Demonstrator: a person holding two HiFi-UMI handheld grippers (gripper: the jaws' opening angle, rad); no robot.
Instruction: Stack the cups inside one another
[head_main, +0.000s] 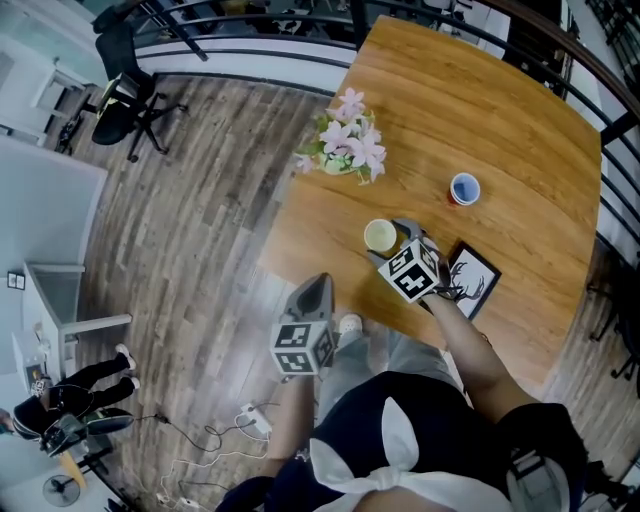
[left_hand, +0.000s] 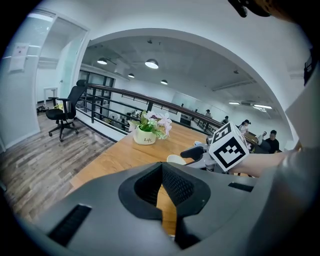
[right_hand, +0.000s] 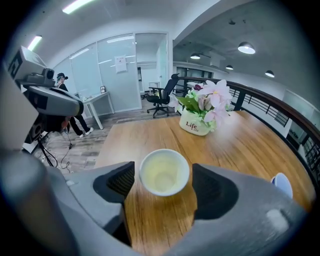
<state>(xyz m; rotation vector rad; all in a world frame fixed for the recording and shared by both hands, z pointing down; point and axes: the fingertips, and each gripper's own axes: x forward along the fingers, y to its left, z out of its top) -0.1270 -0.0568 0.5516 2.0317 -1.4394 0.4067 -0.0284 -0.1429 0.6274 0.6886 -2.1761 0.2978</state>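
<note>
A pale yellow cup (head_main: 380, 236) stands upright near the table's (head_main: 520, 130) front edge. My right gripper (head_main: 392, 243) is open around it. In the right gripper view the yellow cup (right_hand: 164, 172) sits between the two pads with a thin gap on each side. A blue cup (head_main: 465, 188) stands alone further in on the table, and the same blue cup (right_hand: 283, 185) shows at the far right edge of the right gripper view. My left gripper (head_main: 319, 288) hangs off the table's edge over the floor, with its jaws closed and holding nothing.
A white pot of pink flowers (head_main: 347, 147) stands at the table's left edge, beyond the yellow cup. A black-framed picture (head_main: 472, 279) lies flat by my right hand. An office chair (head_main: 128, 100) and cables (head_main: 215, 435) are on the wooden floor.
</note>
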